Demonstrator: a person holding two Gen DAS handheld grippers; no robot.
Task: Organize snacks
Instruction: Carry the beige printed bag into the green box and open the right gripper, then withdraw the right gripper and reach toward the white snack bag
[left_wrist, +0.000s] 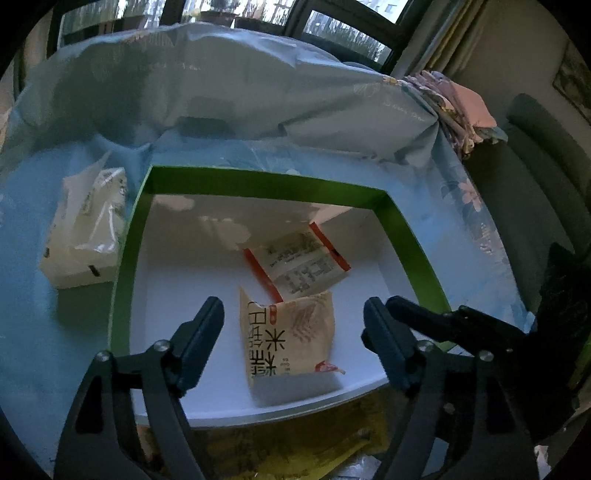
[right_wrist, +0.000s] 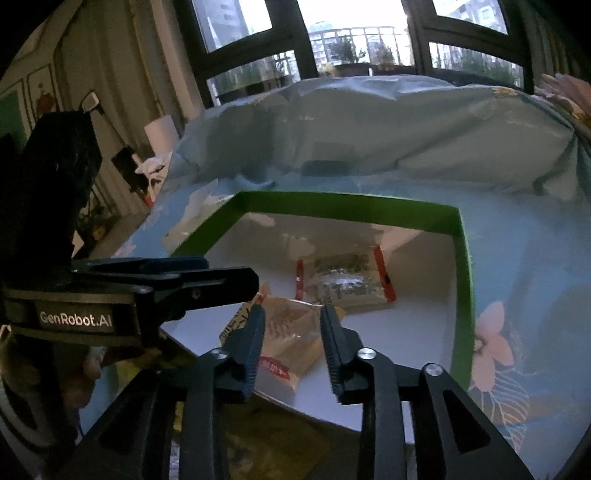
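Cataloguing two sealed snack packets inside the green-rimmed white box (left_wrist: 406, 229). We log the beige rice-snack packet (left_wrist: 288, 332) near the front wall, at six o'clock of the red-edged packet (left_wrist: 299, 266), which it seems to overlap. The left gripper (left_wrist: 293, 332) hangs released, jaws wide, the beige packet below them untouched. The right gripper (right_wrist: 293, 332) stands partly parted, empty, above it. We judge both packets light, crinkly, slippery, crushable; grip a sealed end seam.
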